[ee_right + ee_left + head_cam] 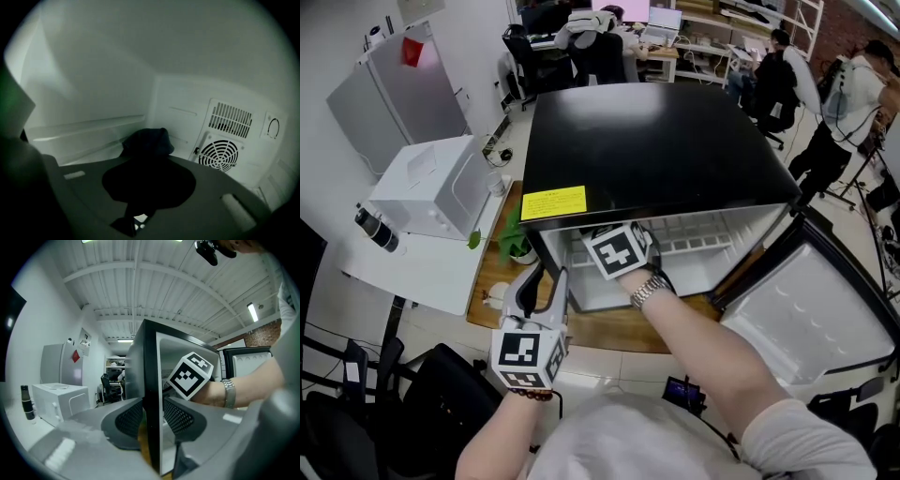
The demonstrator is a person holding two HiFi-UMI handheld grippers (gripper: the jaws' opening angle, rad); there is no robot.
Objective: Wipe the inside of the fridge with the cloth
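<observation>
R tongs (149, 164) tilted into fridge (647, 141), clamping cloth (147, 140)

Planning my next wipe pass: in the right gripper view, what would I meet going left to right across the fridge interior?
shelf ledge → dark cloth → round fan grille → round dial

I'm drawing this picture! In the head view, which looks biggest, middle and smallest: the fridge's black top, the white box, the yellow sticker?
1. fridge's black top
2. white box
3. yellow sticker
The box is farther from the camera, so it may look smaller than it is.
</observation>
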